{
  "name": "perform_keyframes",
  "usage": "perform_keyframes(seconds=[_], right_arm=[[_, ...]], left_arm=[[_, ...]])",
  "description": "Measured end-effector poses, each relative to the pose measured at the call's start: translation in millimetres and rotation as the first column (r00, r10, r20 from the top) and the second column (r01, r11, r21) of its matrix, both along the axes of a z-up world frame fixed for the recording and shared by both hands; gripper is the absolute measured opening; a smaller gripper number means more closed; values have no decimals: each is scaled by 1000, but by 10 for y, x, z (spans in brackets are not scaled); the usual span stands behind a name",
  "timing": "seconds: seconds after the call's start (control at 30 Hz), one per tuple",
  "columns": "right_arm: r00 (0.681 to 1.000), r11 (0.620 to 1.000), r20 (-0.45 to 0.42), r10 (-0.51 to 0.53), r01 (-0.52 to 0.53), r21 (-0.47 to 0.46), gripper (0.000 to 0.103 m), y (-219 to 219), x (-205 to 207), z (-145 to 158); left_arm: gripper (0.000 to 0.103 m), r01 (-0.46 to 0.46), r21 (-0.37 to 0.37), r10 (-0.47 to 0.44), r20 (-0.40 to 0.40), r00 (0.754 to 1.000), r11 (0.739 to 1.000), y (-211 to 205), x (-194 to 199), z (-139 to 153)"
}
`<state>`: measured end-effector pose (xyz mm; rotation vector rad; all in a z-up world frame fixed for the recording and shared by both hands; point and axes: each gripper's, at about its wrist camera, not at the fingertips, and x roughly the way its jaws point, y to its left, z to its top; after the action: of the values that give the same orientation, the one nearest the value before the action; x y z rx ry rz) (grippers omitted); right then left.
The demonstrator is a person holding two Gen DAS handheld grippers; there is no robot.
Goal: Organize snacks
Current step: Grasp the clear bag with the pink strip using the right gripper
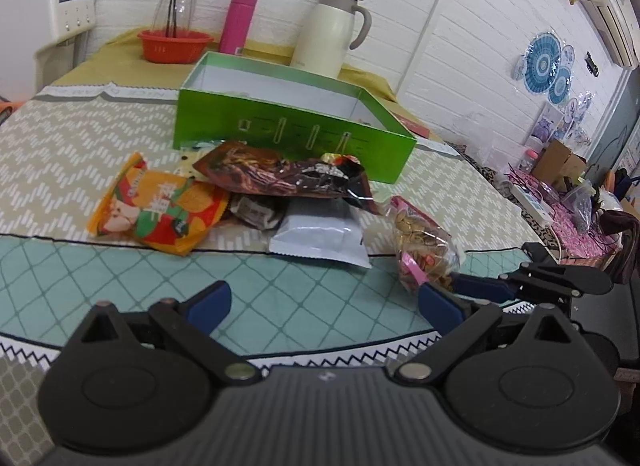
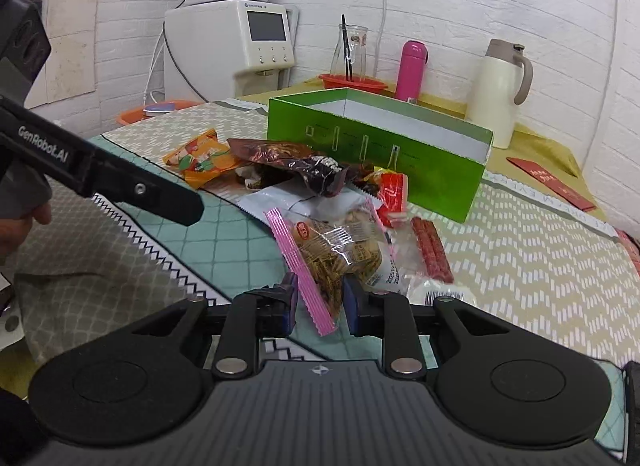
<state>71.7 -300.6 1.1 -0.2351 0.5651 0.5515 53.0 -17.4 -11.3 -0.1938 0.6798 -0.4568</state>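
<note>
Looking along the left gripper (image 1: 324,302), the left wrist view shows its two blue-padded fingers (image 1: 210,300) spread wide apart with nothing between them, over the teal diamond-patterned strip of cloth along the near edge of the table (image 1: 60,153). Just beyond the fingers the snacks lie in a loose heap: an orange packet (image 1: 156,209) to the left, a dark brown packet (image 1: 280,173) on top in the middle, a white pouch (image 1: 320,236) below it, and a clear bag of biscuits (image 1: 424,250) with a pink edge to the right. The right gripper (image 1: 452,286) reaches in from the right side, its blue tip at the lower end of that bag. Behind the heap stands the open green box (image 1: 288,121), nearer the far edge, with a red basket (image 1: 174,43), a pink bottle (image 1: 238,21) and a cream jug (image 1: 332,33) behind it.

In the right wrist view, the right gripper (image 2: 320,300) has its fingers (image 2: 352,302) drawn partly together around the lower corner of the bag of biscuits (image 2: 340,250); the pink zigzag edge hangs down between them. Whether the pads actually press on the bag I cannot tell. Red sausages (image 2: 432,250) in clear wrap lie just right of it, the green box (image 2: 360,149) stands beyond the heap, and the left gripper's black arm (image 2: 120,181) crosses the left side.
</note>
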Motion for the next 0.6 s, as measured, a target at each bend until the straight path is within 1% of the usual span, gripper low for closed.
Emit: perform_keyframes(seconds=[0.03, 0.2, 0.27, 0.4, 0.43, 0.47, 0.5, 0.53, 0.57, 0.6], right_arm=[[1000, 1000, -11, -5, 5, 5, 31, -29, -29, -14], [998, 998, -33, -56, 57, 32, 33, -109, -83, -72], [998, 997, -35, -59, 61, 54, 44, -113, -82, -71], [998, 997, -21, -62, 63, 53, 51, -80, -75, -74], [998, 996, -19, -63, 64, 57, 58, -70, -68, -72], [998, 996, -16, -63, 64, 61, 68, -66, -63, -69], [998, 996, -11, -63, 63, 62, 74, -55, -59, -65], [998, 996, -3, -63, 63, 60, 86, -36, -53, -61], [998, 997, 8, -63, 62, 52, 91, -13, -46, -58], [998, 997, 18, -59, 58, 42, 91, 12, -36, -57]], left_arm=[[99, 15, -1, -15, 2, 1000, 1000, -35, 2, 1], [99, 90, -12, -90, 9, 996, 996, -257, 73, 43], [99, 131, -21, -130, 24, 991, 991, -353, 125, 56], [99, 158, -48, -158, 6, 987, 986, -463, 294, 49], [99, 161, -58, -162, 0, 987, 985, -474, 335, 45], [99, 165, -67, -166, -6, 986, 984, -485, 373, 43], [98, 172, -71, -173, -8, 985, 983, -501, 406, 44], [98, 178, -71, -179, -8, 984, 981, -517, 433, 47], [98, 182, -69, -183, -7, 983, 981, -531, 454, 51], [96, 188, -64, -189, -6, 982, 980, -550, 471, 55]])
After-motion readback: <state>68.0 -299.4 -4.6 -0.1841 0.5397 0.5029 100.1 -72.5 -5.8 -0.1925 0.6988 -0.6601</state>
